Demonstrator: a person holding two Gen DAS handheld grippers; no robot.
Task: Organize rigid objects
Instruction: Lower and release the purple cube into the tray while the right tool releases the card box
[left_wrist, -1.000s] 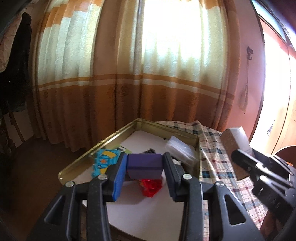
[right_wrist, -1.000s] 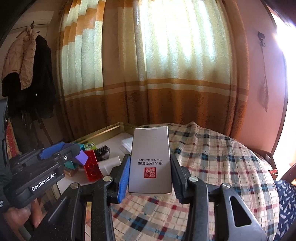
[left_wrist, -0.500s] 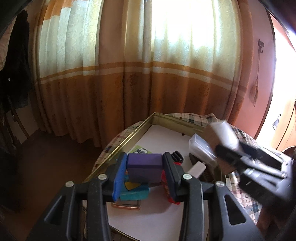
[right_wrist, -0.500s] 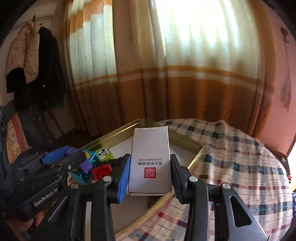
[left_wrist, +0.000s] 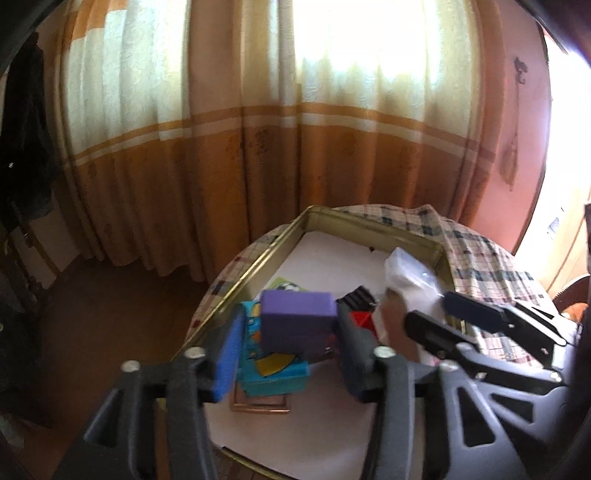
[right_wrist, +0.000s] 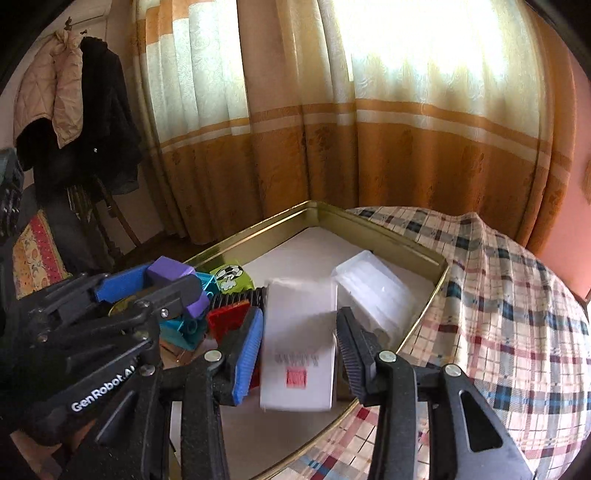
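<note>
A gold tin tray (left_wrist: 255, 262) (right_wrist: 388, 230) with a white floor lies on a plaid-clothed table. My left gripper (left_wrist: 286, 341) has its jaws spread a little wider than the purple block (left_wrist: 297, 325) (right_wrist: 170, 269) between them, with a gap on the left side; the block hangs over a teal box (left_wrist: 275, 376). My right gripper (right_wrist: 299, 350) has its jaws apart around a white card box with a red seal (right_wrist: 299, 350), blurred, low over the tray floor. The right gripper also shows in the left wrist view (left_wrist: 454, 325).
In the tray lie a red brick (right_wrist: 227, 319), a black comb-like piece (right_wrist: 240, 295), a green football-print item (right_wrist: 231, 277), a clear plastic case (right_wrist: 373, 288) and a copper frame (left_wrist: 258, 404). Curtains hang behind. A coat rack (right_wrist: 74, 110) stands at the left.
Both grippers moved forward and down over the tray. Both sets of jaws have widened; the white box and the purple block now sit loose between them, both blurred.
</note>
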